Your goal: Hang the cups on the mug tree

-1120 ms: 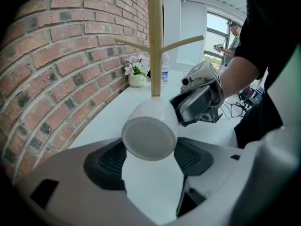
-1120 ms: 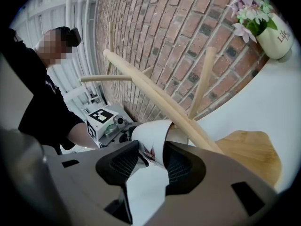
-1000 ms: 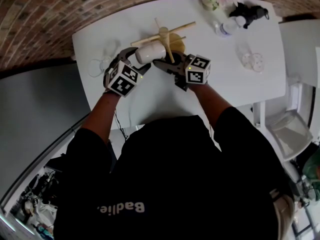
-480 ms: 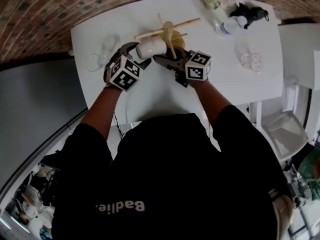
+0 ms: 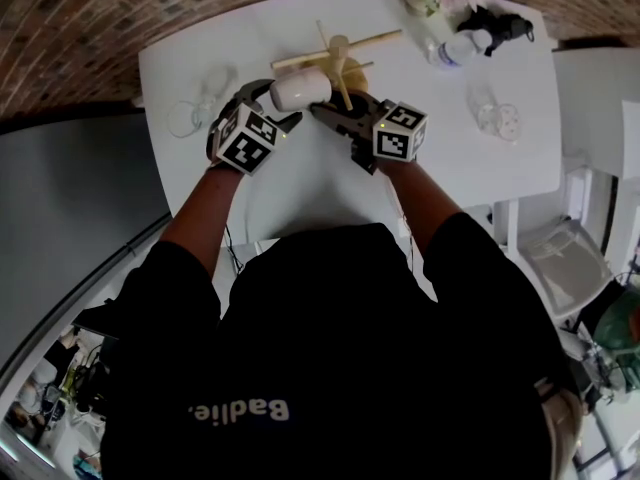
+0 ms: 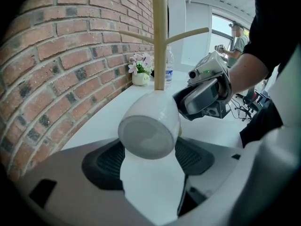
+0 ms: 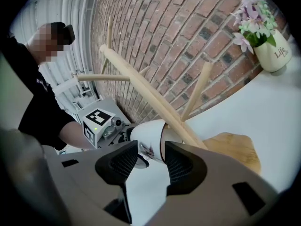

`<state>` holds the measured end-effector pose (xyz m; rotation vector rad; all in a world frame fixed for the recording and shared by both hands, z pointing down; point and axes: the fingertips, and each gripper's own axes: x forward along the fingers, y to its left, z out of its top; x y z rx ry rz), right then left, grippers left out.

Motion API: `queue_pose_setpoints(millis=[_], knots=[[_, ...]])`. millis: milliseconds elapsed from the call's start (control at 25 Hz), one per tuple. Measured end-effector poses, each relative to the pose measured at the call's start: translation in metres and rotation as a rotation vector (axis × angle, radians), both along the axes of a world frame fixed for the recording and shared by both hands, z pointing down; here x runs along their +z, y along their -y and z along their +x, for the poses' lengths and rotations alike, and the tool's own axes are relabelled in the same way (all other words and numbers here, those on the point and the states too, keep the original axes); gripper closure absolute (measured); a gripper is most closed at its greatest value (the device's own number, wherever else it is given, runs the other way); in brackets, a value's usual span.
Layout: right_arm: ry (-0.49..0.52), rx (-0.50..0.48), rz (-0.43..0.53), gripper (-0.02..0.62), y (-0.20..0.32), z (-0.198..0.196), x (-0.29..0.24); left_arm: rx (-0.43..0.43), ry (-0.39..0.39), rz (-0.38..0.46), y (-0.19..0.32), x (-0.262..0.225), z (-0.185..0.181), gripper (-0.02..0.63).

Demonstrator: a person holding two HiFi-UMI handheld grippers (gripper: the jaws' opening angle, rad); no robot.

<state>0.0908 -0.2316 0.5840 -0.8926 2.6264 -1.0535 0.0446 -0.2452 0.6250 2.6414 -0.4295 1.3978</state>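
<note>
Holding the cup: the left gripper [image 6: 149, 152] is squeezing the white cup [image 6: 150, 126] between its two jaws, and the cup's bottom is facing back at the gripper
Right gripper: the right gripper [image 7: 153, 157] is waiting with its jaws apart, and the cup is sitting just past its tips, so it is not pinching anything
Where the cup is: it is lying on its side up in the air over the table [image 5: 450, 158], just beside the post of the mug tree [image 5: 338, 63], and it is not hanging yet
Mug tree: it is standing on its wooden base with bare pegs sticking out
How the cup is going to feel: it is looking hard, smooth and shiny, so it is probably slippery and could be breaking if it drops, but it is likely light enough for one gripper
Where to hold: gripping across the round sides is working and is leaving the handle free for a peg, though the handle is not showing clearly
Watch out: bumping the thin post could be tipping the tree over
</note>
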Motion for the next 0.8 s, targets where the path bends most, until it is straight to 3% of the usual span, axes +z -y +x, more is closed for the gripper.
queue_pose_setpoints(millis=[480,640,800], knots=[[-0.079,0.059,-0.016,0.399,-0.011,0.032,-0.005,-0.047,-0.049,-0.017,-0.002,0.001,-0.003,0.253],[-0.112,0.096,-0.026,0.399,-0.021,0.050,-0.009,-0.101,-0.073,-0.025,-0.003,-0.011,-0.012,0.252],[-0.147,0.138,-0.036,0.400,-0.034,0.063,-0.017,-0.194,-0.152,-0.056,-0.008,-0.024,-0.023,0.253]])
